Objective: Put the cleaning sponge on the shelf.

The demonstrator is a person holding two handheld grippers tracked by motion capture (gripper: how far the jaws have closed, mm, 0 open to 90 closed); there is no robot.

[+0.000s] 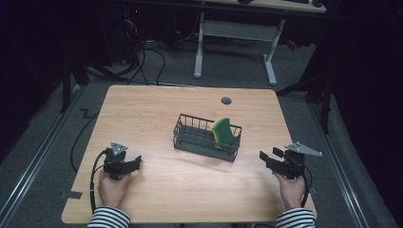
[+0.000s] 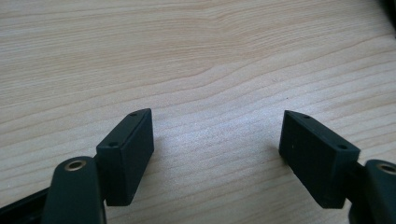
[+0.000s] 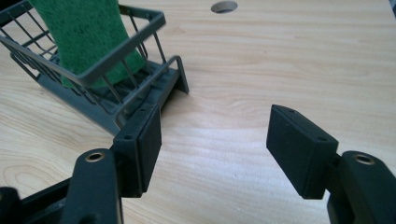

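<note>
1. A pale wooden desk (image 1: 157, 109) stands in a dark room, with grey floor and another desk's white legs beyond.
2. The left gripper (image 1: 135, 163) rests near the front left edge, jaws wide and empty over bare wood.
3. The right gripper (image 1: 264, 157) sits near the front right edge, jaws wide, holding nothing.
4. The wire basket (image 1: 190, 139) stands mid-desk, between the grippers; in the right gripper view its near corner is partly hidden behind one jaw.
5. A green sponge (image 1: 222, 132) leans upright inside the basket's right end; its top is cut off in the right gripper view.
</note>
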